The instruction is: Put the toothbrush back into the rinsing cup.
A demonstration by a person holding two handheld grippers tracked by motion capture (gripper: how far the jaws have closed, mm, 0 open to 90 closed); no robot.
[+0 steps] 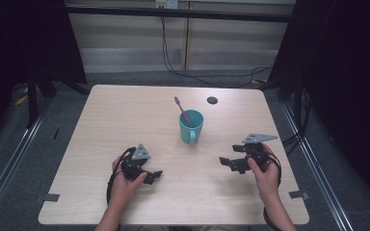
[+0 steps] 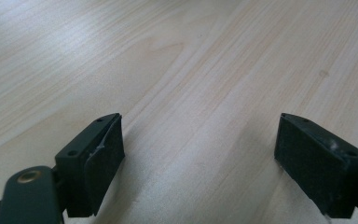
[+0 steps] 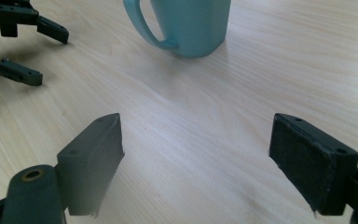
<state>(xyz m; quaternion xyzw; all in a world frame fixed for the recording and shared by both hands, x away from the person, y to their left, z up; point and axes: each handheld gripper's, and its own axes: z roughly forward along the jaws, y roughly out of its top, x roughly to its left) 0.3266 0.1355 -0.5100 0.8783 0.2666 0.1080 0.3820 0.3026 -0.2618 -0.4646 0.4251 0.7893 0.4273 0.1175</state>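
Currently | left hand-held gripper (image 1: 155, 175) and right hand-held gripper (image 1: 224, 160) are being held wide open, empty, low in frame | mug (image 1: 191, 126) with toothbrush (image 1: 182, 110) is being left upright mid-table (image 1: 125, 120), probably kept reachable by both.

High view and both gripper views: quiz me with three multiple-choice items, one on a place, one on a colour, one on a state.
1. Where is the toothbrush?
A. flat on the table
B. standing in the mug
C. in the left gripper

2. What colour is the mug?
A. teal
B. red
C. white

3. How do the right gripper's jaws stand?
A. shut on the mug handle
B. shut on nothing
C. open, with nothing between

Answers:
1 B, its head sticks up out of the mug's rim.
2 A, its wall and handle are teal in the high view and the right gripper view.
3 C, bare table shows between the jaws.
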